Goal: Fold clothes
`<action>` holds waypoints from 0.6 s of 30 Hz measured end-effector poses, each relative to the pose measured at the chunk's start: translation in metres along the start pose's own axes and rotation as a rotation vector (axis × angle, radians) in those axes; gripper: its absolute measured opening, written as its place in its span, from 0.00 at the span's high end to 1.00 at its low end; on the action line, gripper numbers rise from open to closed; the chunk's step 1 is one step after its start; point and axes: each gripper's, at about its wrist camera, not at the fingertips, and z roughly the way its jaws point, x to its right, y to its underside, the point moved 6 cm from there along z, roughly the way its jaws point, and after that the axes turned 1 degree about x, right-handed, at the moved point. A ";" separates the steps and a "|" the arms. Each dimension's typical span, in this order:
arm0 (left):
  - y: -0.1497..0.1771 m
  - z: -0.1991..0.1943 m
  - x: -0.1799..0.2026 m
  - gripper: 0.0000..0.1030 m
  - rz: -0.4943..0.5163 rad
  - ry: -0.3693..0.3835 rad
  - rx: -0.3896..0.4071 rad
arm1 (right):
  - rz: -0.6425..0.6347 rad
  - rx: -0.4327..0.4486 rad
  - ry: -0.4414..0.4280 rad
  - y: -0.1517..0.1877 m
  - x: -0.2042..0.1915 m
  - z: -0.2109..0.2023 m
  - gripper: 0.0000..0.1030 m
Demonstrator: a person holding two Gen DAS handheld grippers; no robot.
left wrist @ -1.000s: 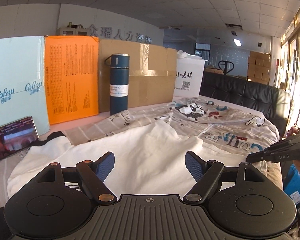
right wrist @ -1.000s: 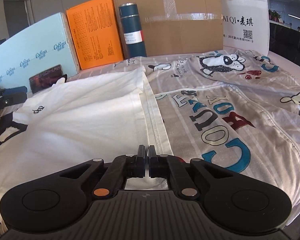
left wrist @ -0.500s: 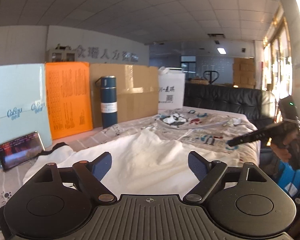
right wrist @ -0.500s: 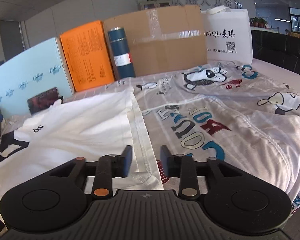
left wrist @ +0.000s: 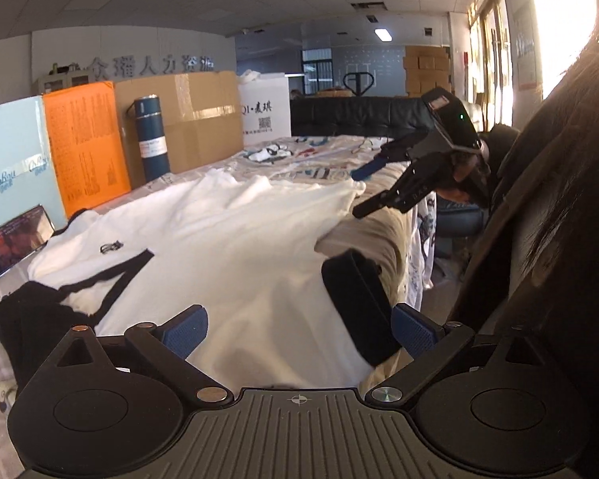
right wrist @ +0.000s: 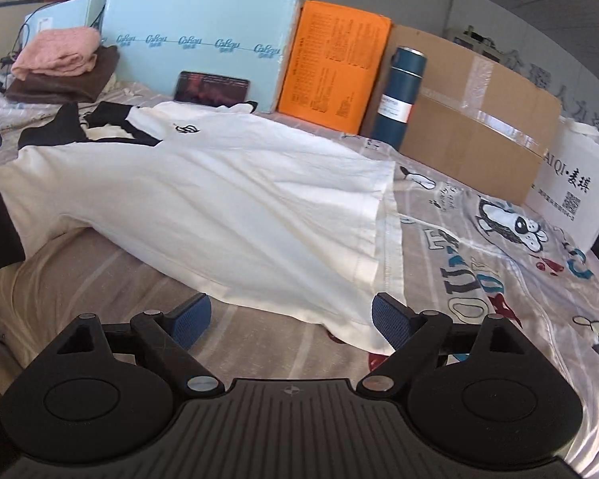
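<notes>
Right wrist view showed the right gripper (right wrist: 291, 319) spread wide just above the hem corner of the white polo shirt (right wrist: 219, 199), where a second earlier its fingers had been pressed together at that same hem. It had let go, so the shirt lay spread on the cartoon-print sheet (right wrist: 519, 279) with nothing pinching it. From the left wrist, the left gripper (left wrist: 299, 329) also stood spread, empty, over the shirt's near edge by a black sleeve cuff (left wrist: 359, 303). I judged the smoothing finished and a fresh grasp for the first fold due next. Farther back stood the blue flask (right wrist: 399, 95) and cardboard box (right wrist: 479, 135).
</notes>
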 end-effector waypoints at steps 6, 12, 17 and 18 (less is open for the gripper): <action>0.024 0.006 0.001 0.03 0.098 -0.088 -0.115 | -0.060 0.013 -0.069 -0.007 -0.016 0.010 0.15; 0.029 0.020 0.035 0.03 0.277 -0.106 -0.038 | -0.071 0.041 -0.123 -0.011 -0.029 0.014 0.15; 0.026 0.027 0.044 0.03 0.204 -0.075 0.051 | -0.090 0.076 -0.204 -0.017 -0.048 0.018 0.15; 0.025 0.028 0.045 0.03 0.184 -0.077 0.076 | -0.108 0.082 -0.233 -0.019 -0.055 0.017 0.15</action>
